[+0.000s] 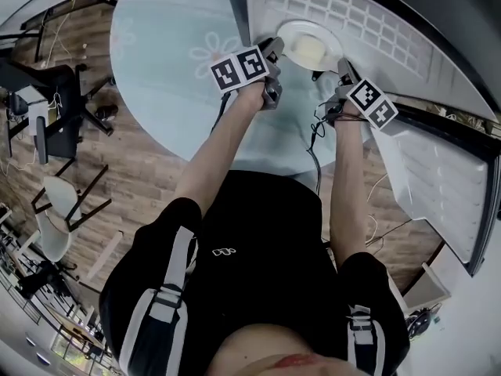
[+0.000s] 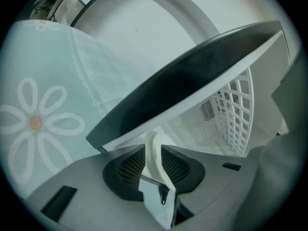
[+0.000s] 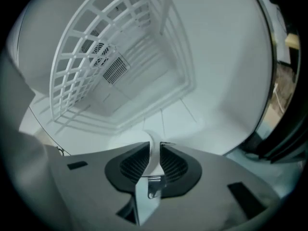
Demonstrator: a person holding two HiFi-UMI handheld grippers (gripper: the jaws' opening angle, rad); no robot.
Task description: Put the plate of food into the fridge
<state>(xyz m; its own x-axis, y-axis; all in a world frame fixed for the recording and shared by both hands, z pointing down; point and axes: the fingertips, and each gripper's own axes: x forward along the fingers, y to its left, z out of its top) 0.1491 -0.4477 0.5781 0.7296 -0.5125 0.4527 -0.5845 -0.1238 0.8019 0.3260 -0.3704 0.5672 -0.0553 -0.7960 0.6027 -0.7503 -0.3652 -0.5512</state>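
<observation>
The left gripper (image 1: 274, 52) has its jaws slightly apart. The plate (image 1: 315, 26) rim stands between its ribbed black pads, which flank it without clearly pressing. The right gripper (image 1: 343, 72) is closed on the same rim, its pads pinching the thin white edge from both sides. In the head view the plate sits at 12 o'clock, with the left gripper at its 8 o'clock edge and the right gripper at its 4 o'clock edge. A pale yellow block of food (image 1: 308, 50) rests in the plate's middle. The plate is at the mouth of the fridge (image 1: 368, 22), over its white interior; whether it rests on a surface there I cannot tell.

A round table (image 1: 168, 61) fills 10 to 11 o'clock, just beside the fridge, under a pale aqua cloth printed with white daisies. The floor (image 1: 145, 171) is brown wood plank. Dark-framed chairs (image 1: 66, 202) stand at 8 to 9 o'clock. The door (image 1: 438, 178) hangs open at 3 o'clock — white and ribbed inside, dark at the edge.

The fridge walls are smooth white plastic with moulded ribs. In the right gripper view a white lattice grille (image 3: 91, 57) stands at 10 o'clock, with a small vent behind it. The plate is round, glossy and white, with a thin upturned rim. Both grippers have grey bodies — each carries a cube of black-and-white square markers.
</observation>
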